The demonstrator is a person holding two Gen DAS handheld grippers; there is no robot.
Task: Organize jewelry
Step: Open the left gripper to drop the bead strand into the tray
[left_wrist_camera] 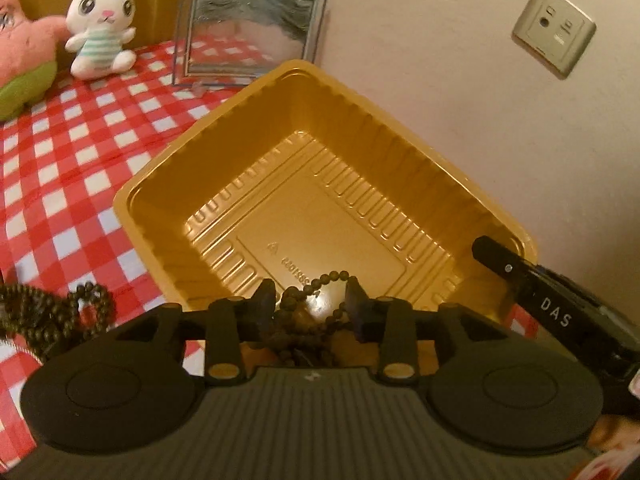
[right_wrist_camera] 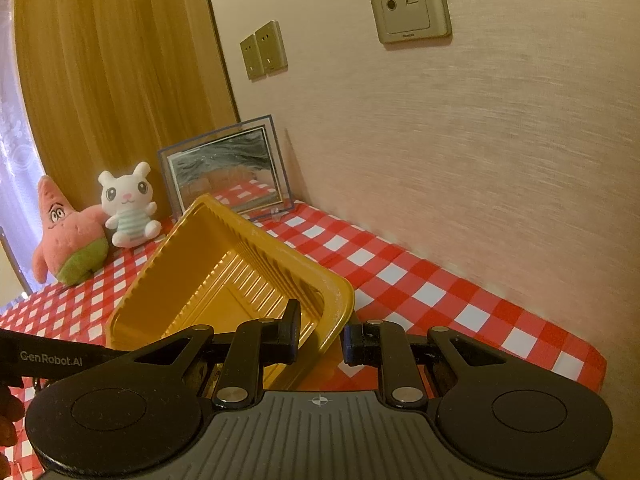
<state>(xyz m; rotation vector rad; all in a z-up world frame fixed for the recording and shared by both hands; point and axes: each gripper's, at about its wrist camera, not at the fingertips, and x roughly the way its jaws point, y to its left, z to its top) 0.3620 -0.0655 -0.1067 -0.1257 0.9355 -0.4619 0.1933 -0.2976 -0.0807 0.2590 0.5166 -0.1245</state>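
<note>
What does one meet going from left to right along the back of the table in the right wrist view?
Pink starfish plush → white bunny plush → picture frame, standing against the wall. In front of them, the right gripper holds the gold tray by its rim, tilted.

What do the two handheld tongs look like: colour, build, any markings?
Both tongs, left and right, are matt black: ribbed grey-black base, two round discs, linkage bars with brass-coloured pivots, dark blue pads. White lettering on the sides reads "DAS" and "GenRobot.AI".
</note>
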